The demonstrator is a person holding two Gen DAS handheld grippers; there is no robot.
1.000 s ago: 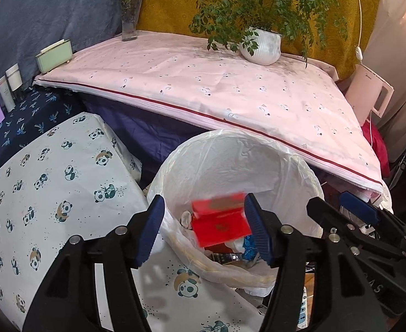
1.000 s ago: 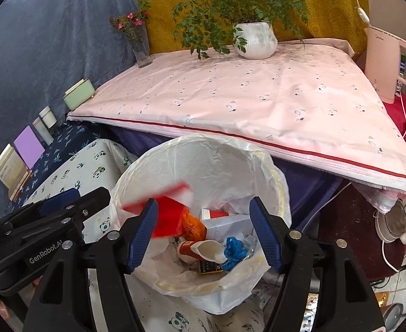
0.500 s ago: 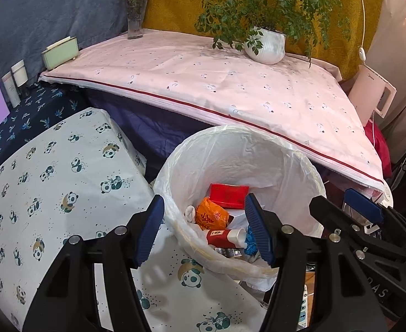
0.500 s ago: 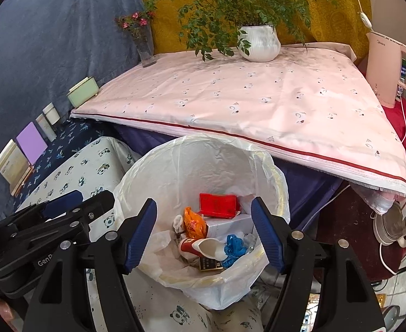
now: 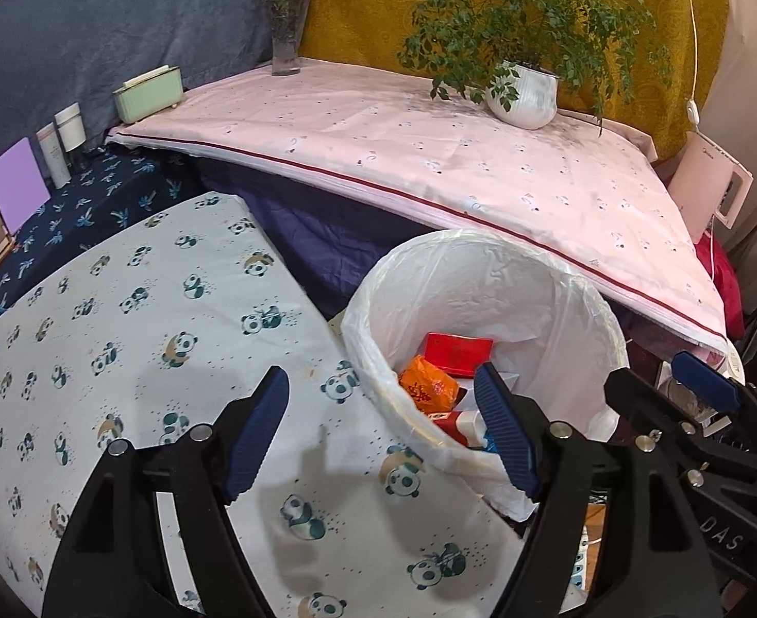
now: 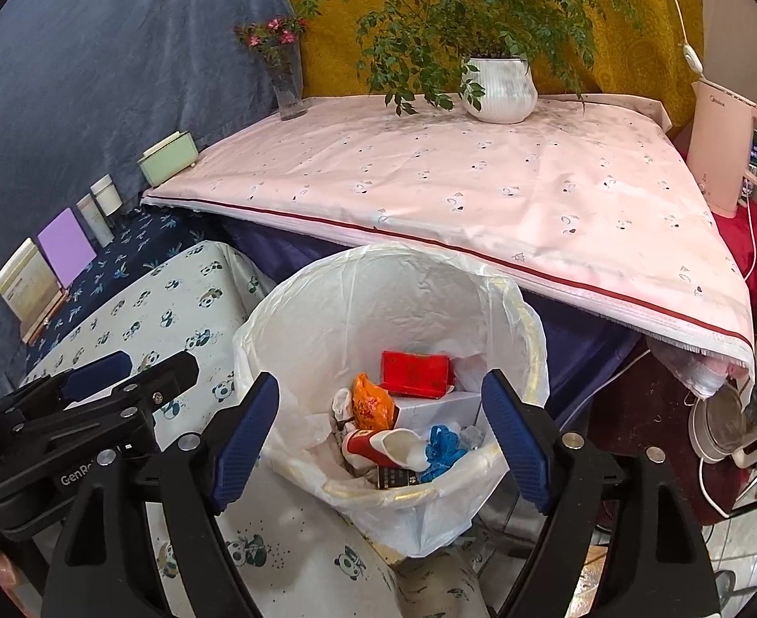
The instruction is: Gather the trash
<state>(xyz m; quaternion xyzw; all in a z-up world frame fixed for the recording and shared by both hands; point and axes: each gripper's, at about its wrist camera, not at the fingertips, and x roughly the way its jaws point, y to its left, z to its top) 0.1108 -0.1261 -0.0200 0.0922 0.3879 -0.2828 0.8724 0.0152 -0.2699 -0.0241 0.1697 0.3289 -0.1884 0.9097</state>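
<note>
Both grippers hang wide apart and empty: the left gripper [image 5: 383, 427] over the panda-print cloth [image 5: 136, 340] by the bin's rim, the right gripper [image 6: 378, 432] above the lined trash bin [image 6: 296, 319]. Inside lies the red box [image 6: 415, 374] (atop an orange wrapper [image 6: 370, 404] and other scraps).

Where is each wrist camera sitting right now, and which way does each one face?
Left wrist: above the panda-print cloth, facing the trash bin off to its right; shows the open left gripper and the right gripper at the right edge.
Right wrist: almost over the trash bin, looking down into it; shows the open right gripper and the left gripper at left.
Shared: the bin, the red box, the potted plant.
</note>
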